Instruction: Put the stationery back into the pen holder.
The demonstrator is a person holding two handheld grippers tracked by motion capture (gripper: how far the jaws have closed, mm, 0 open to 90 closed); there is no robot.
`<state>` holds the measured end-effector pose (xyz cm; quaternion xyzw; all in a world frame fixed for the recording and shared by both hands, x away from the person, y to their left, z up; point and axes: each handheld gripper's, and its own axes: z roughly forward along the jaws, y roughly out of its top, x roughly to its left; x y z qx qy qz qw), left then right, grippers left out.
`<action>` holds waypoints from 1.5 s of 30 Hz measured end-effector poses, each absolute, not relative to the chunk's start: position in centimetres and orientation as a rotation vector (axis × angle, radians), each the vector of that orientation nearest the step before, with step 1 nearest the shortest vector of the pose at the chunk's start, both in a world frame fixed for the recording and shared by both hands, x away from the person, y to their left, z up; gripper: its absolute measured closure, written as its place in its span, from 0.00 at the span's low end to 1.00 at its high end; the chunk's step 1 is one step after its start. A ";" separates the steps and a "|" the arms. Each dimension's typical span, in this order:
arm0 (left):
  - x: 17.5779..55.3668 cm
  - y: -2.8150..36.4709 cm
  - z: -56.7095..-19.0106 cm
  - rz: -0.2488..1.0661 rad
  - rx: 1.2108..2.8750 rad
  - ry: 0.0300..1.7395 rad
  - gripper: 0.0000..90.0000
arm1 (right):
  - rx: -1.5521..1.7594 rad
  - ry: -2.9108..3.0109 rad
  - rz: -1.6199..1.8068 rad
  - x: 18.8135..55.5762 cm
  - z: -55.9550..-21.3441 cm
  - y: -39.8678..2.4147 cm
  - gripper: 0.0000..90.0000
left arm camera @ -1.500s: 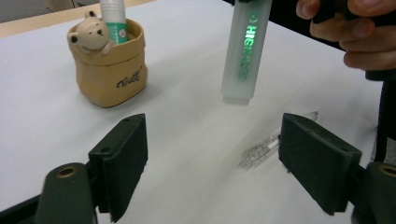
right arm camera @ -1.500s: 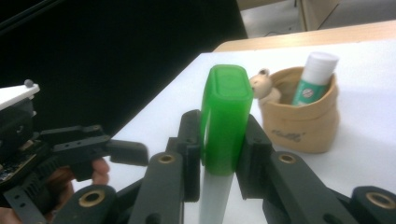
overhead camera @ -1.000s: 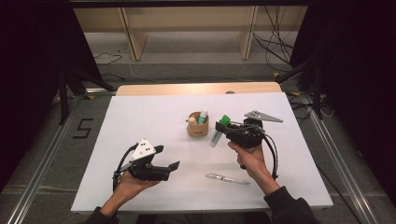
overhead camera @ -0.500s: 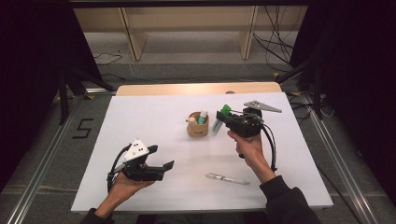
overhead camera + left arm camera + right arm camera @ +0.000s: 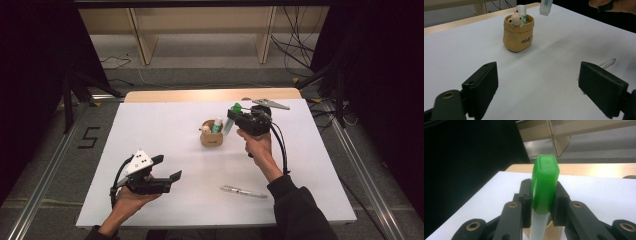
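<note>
The right gripper [image 5: 234, 113] pinches the green-capped marker [image 5: 545, 185] at its cap: light, rigid, smooth plastic, likely slippery. Left gripper [image 5: 167, 169] jaws stand spread, empty.

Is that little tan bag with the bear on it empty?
No, the tan bag already holds a white tube with a green band, standing behind the little bear on its rim.

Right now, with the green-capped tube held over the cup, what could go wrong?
1. The right gripper clamps the tube by its green cap alone; the cap may slip or pop off.
2. The cup is small, soft and already holds a glue stick; a misaimed tube could tip it.
3. The pen lies loose near the right forearm and could get swept.
</note>
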<state>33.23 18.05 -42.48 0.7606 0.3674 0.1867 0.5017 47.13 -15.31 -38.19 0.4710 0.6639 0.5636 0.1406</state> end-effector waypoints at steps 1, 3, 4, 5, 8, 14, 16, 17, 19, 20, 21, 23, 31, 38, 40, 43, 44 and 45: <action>33.2 18.0 -42.5 0.450 1.836 0.889 0.17 | 1.366 1.914 1.622 47.4 -38.2 -15.2 0.83; 33.2 18.1 -42.6 0.445 1.833 0.888 0.17 | 1.383 1.908 1.620 48.1 -38.3 -14.9 0.83; 33.2 18.0 -42.6 0.445 1.832 0.885 0.17 | 1.388 1.908 1.620 48.3 -38.4 -14.8 0.83; 33.1 18.0 -42.7 0.445 1.834 0.885 0.17 | 1.398 1.907 1.613 48.6 -38.4 -14.7 0.83; 33.2 17.9 -42.8 0.448 1.838 0.883 0.17 | 1.410 1.907 1.585 49.1 -38.5 -14.2 0.83; 33.2 17.9 -42.9 0.453 1.842 0.882 0.17 | 1.432 1.898 1.539 50.0 -38.9 -13.5 0.83; 33.2 17.9 -42.9 0.454 1.841 0.882 0.17 | 1.441 1.895 1.523 50.2 -39.1 -13.5 0.83; 33.3 17.9 -42.9 0.454 1.844 0.882 0.17 | 1.445 1.889 1.521 50.3 -39.1 -13.4 0.83; 33.3 17.8 -42.9 0.456 1.845 0.883 0.17 | 1.456 1.883 1.526 50.5 -39.2 -13.4 0.83; 33.3 17.8 -42.9 0.453 1.845 0.885 0.17 | 1.459 1.882 1.526 50.6 -39.2 -13.3 0.83; 33.3 17.8 -42.9 0.450 1.845 0.886 0.17 | 1.458 1.880 1.521 50.6 -39.2 -13.2 0.83; 33.3 17.8 -42.9 0.453 1.846 0.886 0.17 | 1.455 1.884 1.509 50.8 -39.3 -12.9 0.83; 33.3 17.8 -43.0 0.452 1.846 0.886 0.17 | 1.458 1.904 1.482 51.4 -39.9 -11.8 0.83; 33.3 17.9 -42.9 0.454 1.842 0.887 0.17 | 1.456 1.926 1.453 51.6 -40.3 -11.4 0.83; 33.3 17.9 -42.9 0.455 1.844 0.887 0.17 | 1.460 1.936 1.442 51.7 -40.5 -11.4 0.83; 33.3 17.9 -43.0 0.456 1.847 0.886 0.17 | 1.456 1.949 1.437 51.8 -40.7 -11.3 0.83; 33.3 17.9 -43.0 0.455 1.847 0.885 0.17 | 1.455 1.953 1.436 51.8 -40.7 -11.2 0.83; 33.3 17.9 -43.0 0.455 1.847 0.885 0.17 | 1.454 1.957 1.433 51.8 -40.8 -11.2 0.83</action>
